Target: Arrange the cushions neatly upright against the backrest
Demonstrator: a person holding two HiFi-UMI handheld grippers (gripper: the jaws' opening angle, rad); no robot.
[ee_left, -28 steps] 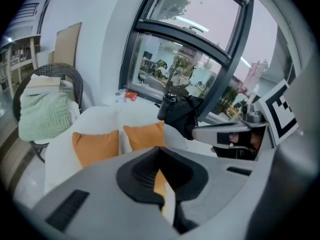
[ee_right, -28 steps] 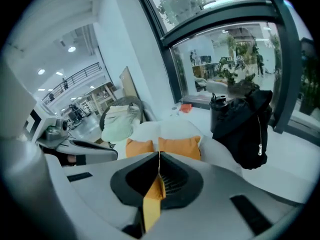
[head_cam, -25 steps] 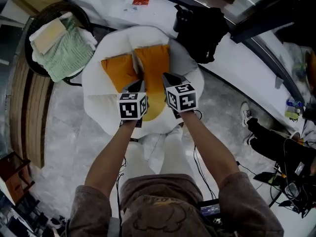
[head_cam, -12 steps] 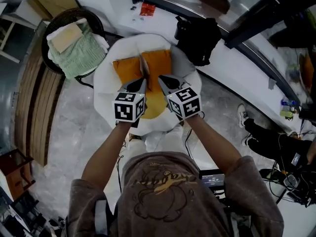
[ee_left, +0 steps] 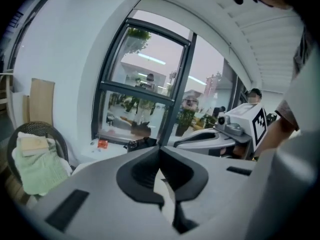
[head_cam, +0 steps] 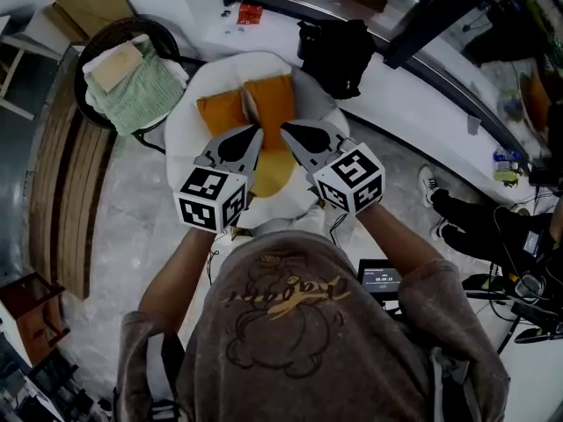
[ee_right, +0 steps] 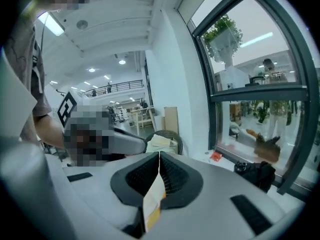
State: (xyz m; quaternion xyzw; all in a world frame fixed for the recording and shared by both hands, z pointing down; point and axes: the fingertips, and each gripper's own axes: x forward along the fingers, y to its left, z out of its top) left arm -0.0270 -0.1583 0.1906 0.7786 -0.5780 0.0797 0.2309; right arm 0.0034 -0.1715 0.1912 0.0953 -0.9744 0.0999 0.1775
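Note:
Two orange cushions stand side by side against the backrest of a round white chair. A yellow seat pad lies in front of them. Both grippers are raised high above the chair, well clear of the cushions. My left gripper is shut with nothing in it. My right gripper is shut too and holds nothing; only a thin strip of the chair below shows through the slit between its pads. Each gripper also shows at the edge of the other's view.
A wicker chair with folded green and cream cloths stands left of the white chair. A black bag rests on the white window ledge behind. Wooden slats run along the left. Someone's shoes and cables lie at the right.
Both grippers have risen together away from the chair and toward the head camera, staying shut. The cushions have not moved.

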